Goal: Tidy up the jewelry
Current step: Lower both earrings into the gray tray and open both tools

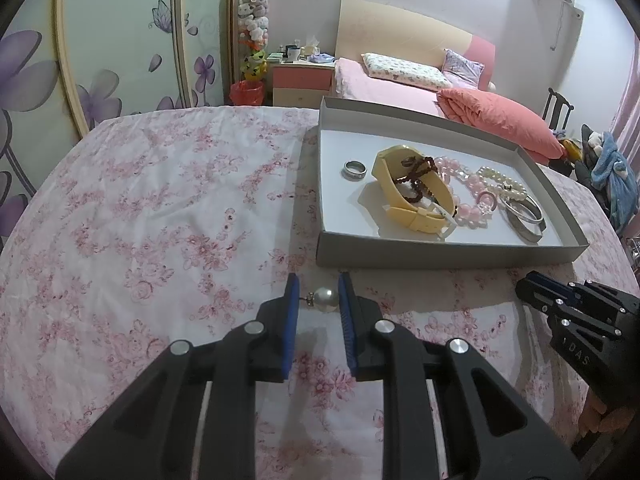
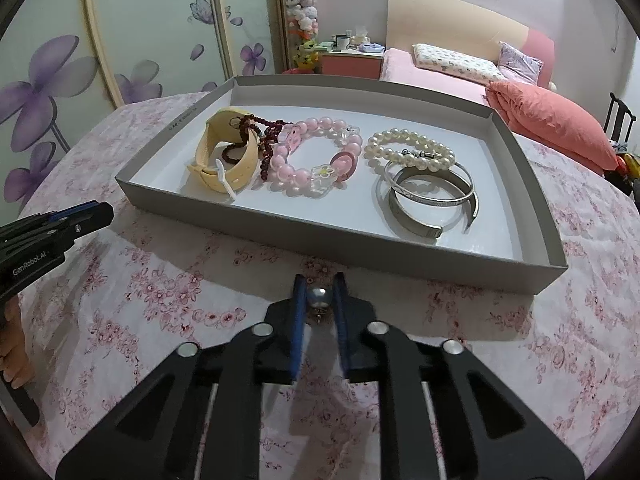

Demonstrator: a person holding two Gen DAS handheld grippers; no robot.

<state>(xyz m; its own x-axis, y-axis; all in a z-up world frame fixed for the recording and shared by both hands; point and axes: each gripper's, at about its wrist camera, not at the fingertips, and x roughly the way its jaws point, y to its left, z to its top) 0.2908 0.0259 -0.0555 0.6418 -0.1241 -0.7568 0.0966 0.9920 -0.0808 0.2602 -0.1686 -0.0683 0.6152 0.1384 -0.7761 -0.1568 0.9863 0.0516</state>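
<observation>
While both my claws hang low over the cloth [image 1: 152,208], each one has a pearl earring pinched between its blue pads. My left claw [image 1: 319,294] is clamped on a white pearl [image 1: 326,299] with its little metal post pointing left, just short of the tray's near wall. My right claw [image 2: 319,295] is closed on a second pearl [image 2: 319,297], its stud hanging down, also right in front of the tray [image 2: 336,236].

The cloth is white with pink blossoms, a bit creased, and covers the whole table. The tray is a shallow grey box with a white floor. Inside it, from left to right, lie a steel ring [image 1: 354,170], a yellow watch [image 2: 224,156] with dark red beads [image 2: 250,136] draped through it, a pink bead bracelet [image 2: 316,156], a pearl bracelet [image 2: 408,150] and two silver bangles [image 2: 430,198] overlapping under it.

Beyond the table there is a bed [image 1: 384,88] in pink with a patterned pillow [image 1: 404,70] and a folded coral quilt [image 1: 500,120]. A pink nightstand [image 1: 302,80] stands beside it, cluttered on top, then a tall column of plush toys [image 1: 254,28], a red bag [image 1: 246,92] at its foot. Wardrobe doors [image 1: 120,40] with purple flowers fill the left side. A dark chair [image 1: 556,108] stands far right.
</observation>
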